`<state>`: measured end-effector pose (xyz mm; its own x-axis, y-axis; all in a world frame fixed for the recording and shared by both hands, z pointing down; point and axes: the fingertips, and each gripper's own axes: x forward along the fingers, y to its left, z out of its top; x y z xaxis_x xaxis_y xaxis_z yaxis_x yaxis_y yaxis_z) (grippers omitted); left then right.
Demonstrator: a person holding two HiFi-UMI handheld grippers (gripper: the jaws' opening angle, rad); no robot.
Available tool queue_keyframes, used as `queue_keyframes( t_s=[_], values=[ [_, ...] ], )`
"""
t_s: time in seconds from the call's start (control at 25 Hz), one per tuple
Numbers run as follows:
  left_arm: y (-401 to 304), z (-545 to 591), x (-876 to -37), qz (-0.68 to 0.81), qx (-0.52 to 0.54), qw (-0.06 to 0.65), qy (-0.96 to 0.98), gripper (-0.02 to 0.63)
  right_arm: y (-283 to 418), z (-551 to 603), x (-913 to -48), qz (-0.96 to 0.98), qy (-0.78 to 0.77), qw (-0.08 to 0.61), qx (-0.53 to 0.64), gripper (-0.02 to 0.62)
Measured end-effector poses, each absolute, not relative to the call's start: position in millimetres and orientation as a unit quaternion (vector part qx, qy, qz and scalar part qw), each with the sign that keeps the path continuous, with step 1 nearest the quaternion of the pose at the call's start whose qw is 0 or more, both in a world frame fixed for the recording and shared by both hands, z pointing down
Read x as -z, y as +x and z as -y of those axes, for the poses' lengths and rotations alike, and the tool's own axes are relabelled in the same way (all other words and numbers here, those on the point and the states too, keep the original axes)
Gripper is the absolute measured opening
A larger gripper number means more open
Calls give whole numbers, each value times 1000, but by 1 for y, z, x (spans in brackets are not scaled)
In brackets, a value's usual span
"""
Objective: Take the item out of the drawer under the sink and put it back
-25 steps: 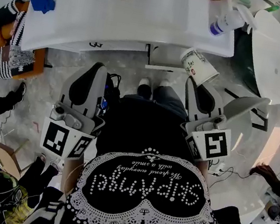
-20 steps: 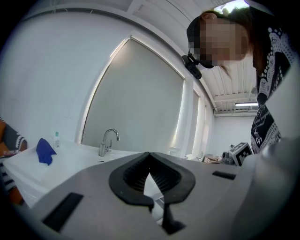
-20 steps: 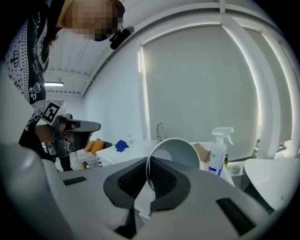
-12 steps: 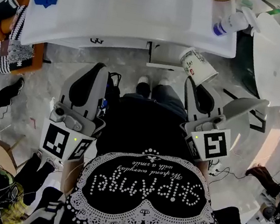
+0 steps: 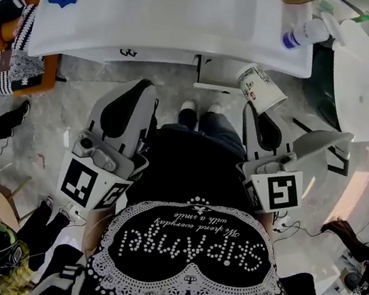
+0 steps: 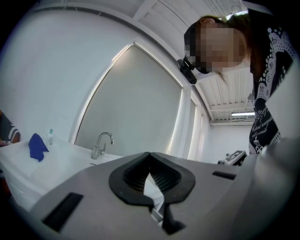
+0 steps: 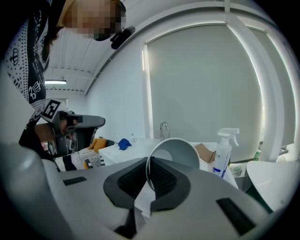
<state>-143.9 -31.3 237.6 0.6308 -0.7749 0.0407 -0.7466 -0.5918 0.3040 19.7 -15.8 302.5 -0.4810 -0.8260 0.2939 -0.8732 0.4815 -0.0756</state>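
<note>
While the right gripper point(image 7: 149, 177) pinches its rim, the cup point(image 7: 177, 152) (white inside) tilts.

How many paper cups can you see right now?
1. The paper cup is clamped by its rim in the right tongs, near the sink's front edge; others may be hidden.

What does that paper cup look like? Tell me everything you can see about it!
The paper cup is white, with red and dark print on its outside, too small to read. It hangs tipped on its side in the air, in front of the sink cabinet. Its open mouth faces the right hand-held gripper, whose jaws are shut on its thin rim. The inside looks plain and empty. Nothing else touches it.
</note>
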Motion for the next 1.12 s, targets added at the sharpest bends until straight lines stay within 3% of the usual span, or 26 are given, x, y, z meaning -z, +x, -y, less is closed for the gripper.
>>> queue_keyframes(
  t_s=[0.68, 1.12],
  values=[
    [-138, 28, -240, 426, 49, 159, 889, 3, 19, 12, -301, 851, 502, 126, -85, 25],
    [-112, 23, -237, 442, 48, 157, 882, 3, 47, 14, -303, 852, 481, 206, 14, 25]
  ],
)
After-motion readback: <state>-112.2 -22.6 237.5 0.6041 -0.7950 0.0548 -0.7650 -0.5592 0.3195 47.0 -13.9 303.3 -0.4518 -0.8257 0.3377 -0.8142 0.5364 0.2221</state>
